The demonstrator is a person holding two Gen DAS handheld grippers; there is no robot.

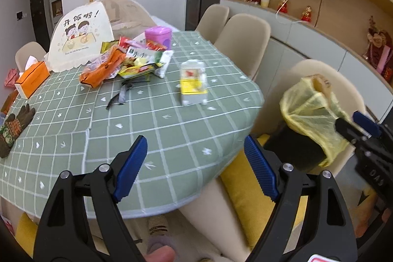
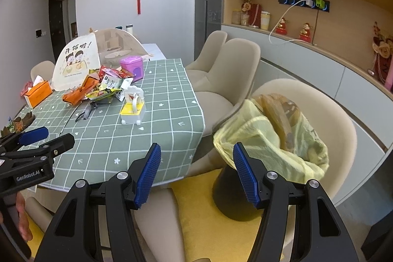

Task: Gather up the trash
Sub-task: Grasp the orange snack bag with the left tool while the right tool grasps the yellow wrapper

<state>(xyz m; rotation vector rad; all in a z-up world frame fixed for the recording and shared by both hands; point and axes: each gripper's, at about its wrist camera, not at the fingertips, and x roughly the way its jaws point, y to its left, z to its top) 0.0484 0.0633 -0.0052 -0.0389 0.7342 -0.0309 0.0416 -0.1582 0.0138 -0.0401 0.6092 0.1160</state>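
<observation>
The pile of snack wrappers (image 1: 127, 60) lies on the counter (image 1: 172, 134), so most work is left. The bin with yellow bag (image 2: 277, 139) stands on a chair beside. Left gripper (image 1: 196, 168) and right gripper (image 2: 196, 176) have fingers spread, holding nothing.

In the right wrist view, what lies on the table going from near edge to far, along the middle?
White and yellow toy box → black strap → pile of snack wrappers → purple container → mesh food cover.
</observation>
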